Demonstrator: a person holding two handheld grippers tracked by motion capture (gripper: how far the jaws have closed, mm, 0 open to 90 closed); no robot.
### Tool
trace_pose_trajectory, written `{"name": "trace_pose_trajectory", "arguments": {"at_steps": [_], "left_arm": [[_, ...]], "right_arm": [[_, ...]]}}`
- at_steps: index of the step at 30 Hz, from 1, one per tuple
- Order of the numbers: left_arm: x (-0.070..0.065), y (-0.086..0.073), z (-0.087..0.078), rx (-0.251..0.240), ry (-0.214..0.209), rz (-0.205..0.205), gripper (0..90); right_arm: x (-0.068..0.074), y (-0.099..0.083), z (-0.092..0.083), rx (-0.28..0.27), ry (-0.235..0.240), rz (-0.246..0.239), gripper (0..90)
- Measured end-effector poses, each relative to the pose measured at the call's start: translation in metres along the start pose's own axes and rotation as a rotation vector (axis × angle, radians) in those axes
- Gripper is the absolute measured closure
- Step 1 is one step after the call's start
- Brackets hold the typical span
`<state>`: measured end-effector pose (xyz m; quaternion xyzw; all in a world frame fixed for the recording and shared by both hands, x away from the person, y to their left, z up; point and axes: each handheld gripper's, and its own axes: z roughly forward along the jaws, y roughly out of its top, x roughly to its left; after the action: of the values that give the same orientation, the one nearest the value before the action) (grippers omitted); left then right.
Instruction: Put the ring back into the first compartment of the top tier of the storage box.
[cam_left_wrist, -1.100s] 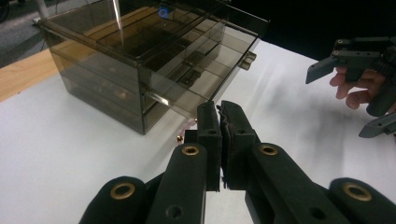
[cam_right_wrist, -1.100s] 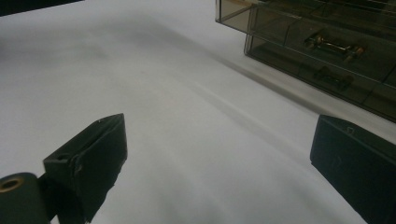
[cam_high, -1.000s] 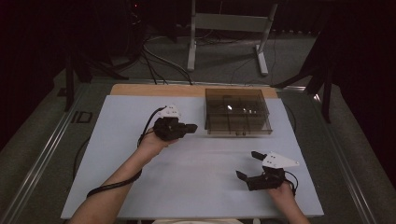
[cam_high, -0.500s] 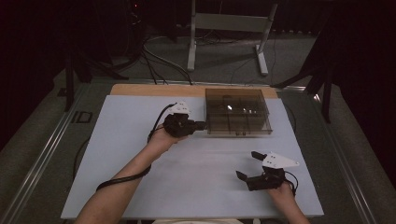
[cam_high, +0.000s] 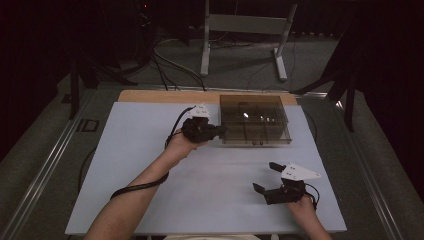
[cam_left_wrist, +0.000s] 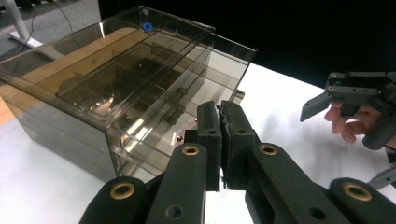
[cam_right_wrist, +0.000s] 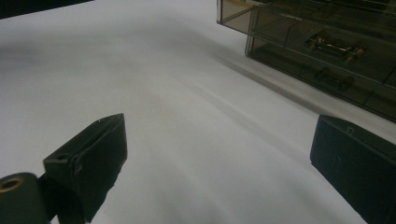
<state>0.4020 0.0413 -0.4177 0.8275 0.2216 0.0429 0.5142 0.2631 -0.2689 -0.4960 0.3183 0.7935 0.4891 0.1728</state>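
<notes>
A smoky transparent drawer box (cam_high: 255, 120) stands at the back of the white table, with small dark parts dimly visible inside. My left gripper (cam_high: 221, 131) points right, its tips just at the box's front left corner. In the left gripper view its jaws (cam_left_wrist: 220, 135) are shut, pads together with nothing between them, right in front of the box (cam_left_wrist: 116, 84). My right gripper (cam_high: 265, 176) rests low near the table's front right, jaws wide open and pointing left. In the right gripper view its open jaws (cam_right_wrist: 219, 154) frame bare table, with the box's drawers (cam_right_wrist: 327, 46) beyond.
The white table top (cam_high: 150, 165) spreads wide to the left and centre. A wooden strip (cam_high: 165, 96) runs along its far edge. The left gripper's cable (cam_high: 140, 187) trails along the forearm. Past the table stand a metal frame (cam_high: 240, 30) and floor cables (cam_high: 165, 55).
My left gripper has moved right across the table, from a gap away to the box's front left corner. The right gripper has stayed where it was.
</notes>
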Motion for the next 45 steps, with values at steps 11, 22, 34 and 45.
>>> {"name": "trace_pose_trajectory", "arguments": {"at_steps": [11,22,34,45], "left_arm": [[0.004,0.009,0.022,0.001,-0.01,-0.014,89.5],[0.008,0.01,0.037,0.009,-0.008,-0.025,89.4],[0.01,0.013,0.052,0.04,0.011,-0.019,89.3],[0.006,0.019,0.053,0.02,0.035,-0.028,69.3]], "right_arm": [[0.0,0.0,0.0,-0.001,0.006,0.001,4.3],[0.0,0.0,-0.002,-0.01,0.008,0.005,4.3],[-0.001,0.0,-0.003,-0.015,0.008,0.006,4.3],[-0.001,0.0,-0.003,-0.012,0.012,0.008,4.3]]}}
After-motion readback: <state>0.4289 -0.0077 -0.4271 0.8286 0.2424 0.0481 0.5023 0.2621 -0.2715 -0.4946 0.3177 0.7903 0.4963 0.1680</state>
